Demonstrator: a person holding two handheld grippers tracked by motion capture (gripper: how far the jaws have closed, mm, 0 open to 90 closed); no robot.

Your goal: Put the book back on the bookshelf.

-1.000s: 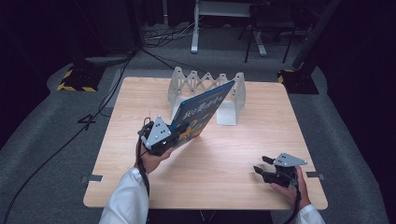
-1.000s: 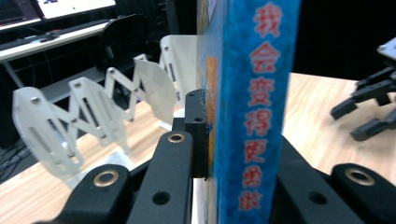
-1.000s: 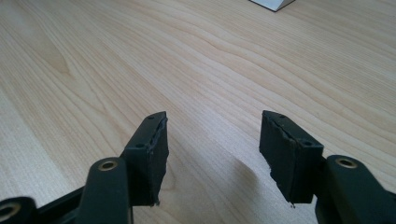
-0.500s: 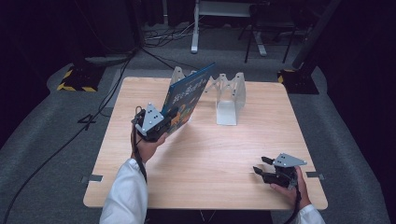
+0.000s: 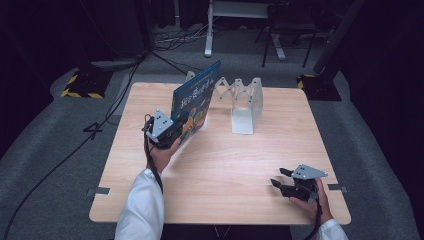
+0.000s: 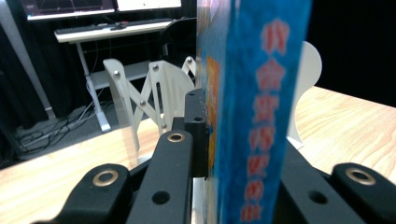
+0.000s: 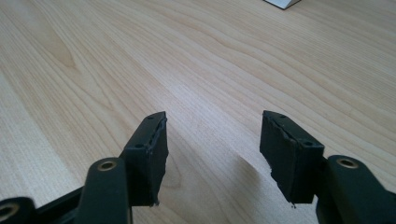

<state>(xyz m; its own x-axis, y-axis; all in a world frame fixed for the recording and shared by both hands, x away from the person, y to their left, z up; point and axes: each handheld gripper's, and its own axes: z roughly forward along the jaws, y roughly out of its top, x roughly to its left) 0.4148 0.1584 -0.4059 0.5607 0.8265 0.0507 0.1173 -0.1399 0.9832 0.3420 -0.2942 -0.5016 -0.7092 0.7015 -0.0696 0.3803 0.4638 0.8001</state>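
A blue picture book (image 5: 196, 100) with red lettering stands nearly upright over the table's left half, its far end close to the white folding rack (image 5: 235, 97). My left gripper (image 5: 172, 131) is shut on the book's near lower edge. In the left gripper view the book's spine (image 6: 261, 112) runs up between my jaws, with the rack's white panels (image 6: 154, 88) just behind it. Low over the table's near right corner my right gripper (image 5: 278, 179) is open, and bare wood shows between its fingers (image 7: 150, 149) in the right gripper view.
The wooden table (image 5: 235, 165) has bare surface between the two hands. The rack's right-hand panels (image 5: 245, 110) stand at the back centre. Cables (image 5: 100, 130) trail over the grey floor on the left, and a desk frame (image 5: 240, 20) stands beyond the table.
My left hand has carried the book left and back toward the rack's left end, tipping it from a slant to nearly upright. The right hand has stayed where it was.
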